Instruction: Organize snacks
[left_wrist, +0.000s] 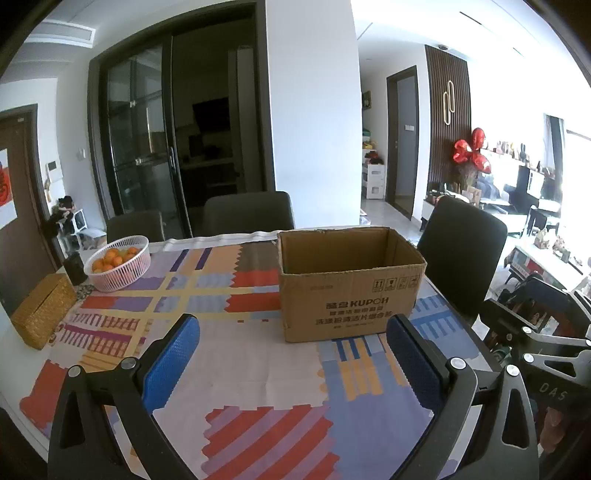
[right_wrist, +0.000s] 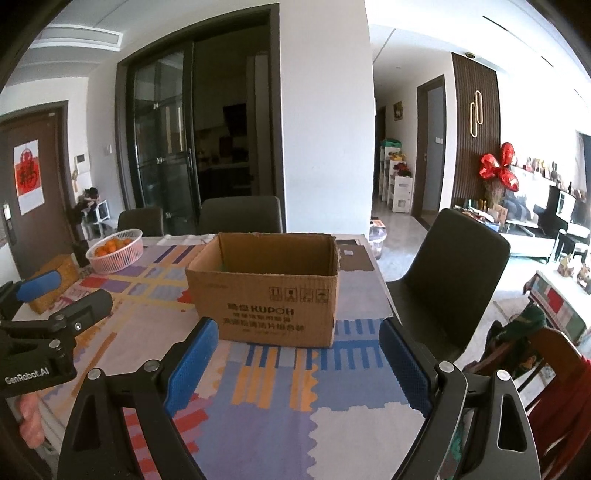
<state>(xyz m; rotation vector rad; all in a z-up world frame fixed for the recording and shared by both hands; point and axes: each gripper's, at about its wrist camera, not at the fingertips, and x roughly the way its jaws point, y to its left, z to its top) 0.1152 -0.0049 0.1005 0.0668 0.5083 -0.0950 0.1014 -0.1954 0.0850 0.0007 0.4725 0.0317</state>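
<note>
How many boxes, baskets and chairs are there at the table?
Boxes: 2, the cardboard box and the woven box
Baskets: 1, the white basket of oranges
Chairs: 3
Total: 6

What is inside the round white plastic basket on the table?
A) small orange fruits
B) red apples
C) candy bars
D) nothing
A: in the left wrist view, the round white plastic basket at the far left of the table holds a heap of small orange fruits, apart from the open brown cardboard box.
</note>
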